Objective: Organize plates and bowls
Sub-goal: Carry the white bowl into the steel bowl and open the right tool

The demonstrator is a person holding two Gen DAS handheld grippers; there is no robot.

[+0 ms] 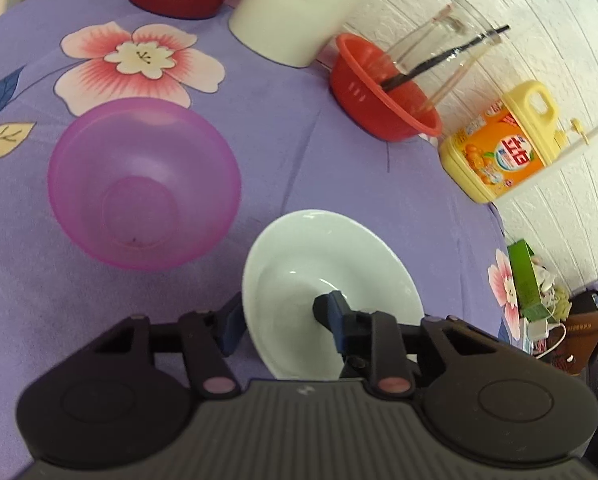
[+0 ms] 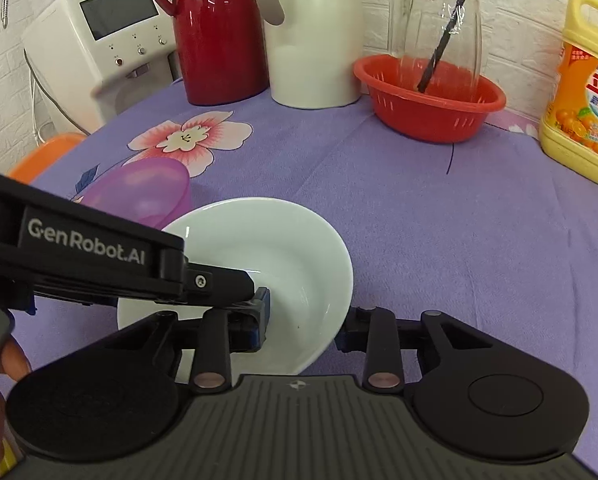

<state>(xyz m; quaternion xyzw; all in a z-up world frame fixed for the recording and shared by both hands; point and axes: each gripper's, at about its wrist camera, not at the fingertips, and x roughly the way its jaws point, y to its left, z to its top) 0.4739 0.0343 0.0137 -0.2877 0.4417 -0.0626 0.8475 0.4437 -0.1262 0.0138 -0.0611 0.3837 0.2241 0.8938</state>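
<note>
A white bowl [image 1: 331, 264] sits on the purple flowered tablecloth [image 1: 307, 168], tilted a little. My left gripper [image 1: 285, 316] straddles its left rim, one finger inside and one outside, shut on the rim. My right gripper [image 2: 303, 328] straddles the bowl's [image 2: 275, 248] near right rim in the same way, with the left gripper's arm reaching in from the left. A translucent purple bowl [image 1: 143, 188] stands empty to the left of the white bowl and also shows in the right wrist view [image 2: 139, 196].
At the back stand a red jug [image 2: 215, 32], a white jug [image 2: 311, 36], a red colander [image 2: 431, 100] holding a glass jar [image 2: 435, 20], and a yellow detergent bottle [image 2: 583, 96]. A white appliance [image 2: 103, 36] stands off the table's left.
</note>
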